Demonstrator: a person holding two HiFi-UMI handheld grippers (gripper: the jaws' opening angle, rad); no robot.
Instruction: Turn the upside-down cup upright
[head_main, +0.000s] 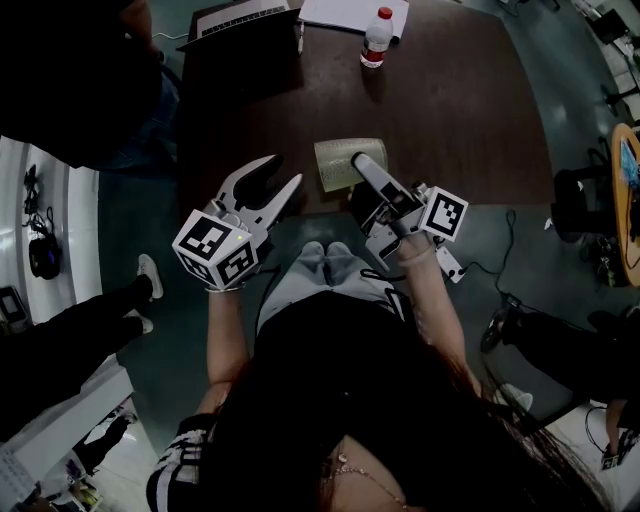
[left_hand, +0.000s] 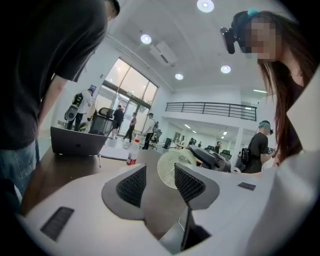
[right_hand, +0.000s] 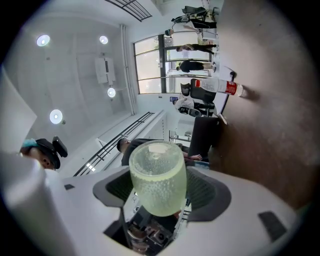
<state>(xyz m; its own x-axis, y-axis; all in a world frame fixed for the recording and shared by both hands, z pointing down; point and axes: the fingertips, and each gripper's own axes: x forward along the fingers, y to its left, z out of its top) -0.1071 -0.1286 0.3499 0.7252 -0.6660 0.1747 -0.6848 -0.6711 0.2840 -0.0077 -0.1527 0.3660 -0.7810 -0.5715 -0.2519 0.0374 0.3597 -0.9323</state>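
Right claw (right_hand: 160, 192) clamped on pale green cup (right_hand: 156, 167); left claw (left_hand: 157, 182) apart, empty, over dark table (head_main: 450, 110)

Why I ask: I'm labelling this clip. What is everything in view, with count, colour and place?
table: one, dark brown, before the person
cup: one, pale green, translucent, held above the table's near edge
bottle: one, clear, red cap and label, upright at far edge
laptop: one, grey, far left corner
papers: count unclear, white, far edge beside the bottle
bystander: one, dark top, blue jeans, at the table's left side
other people: several, mostly dark clothes, across the hall
left tongs: one, white, dark pads, open, empty, left of the cup
right tongs: one, white, dark pads, shut on the cup
marker cubes: two, black and white, one per tongs
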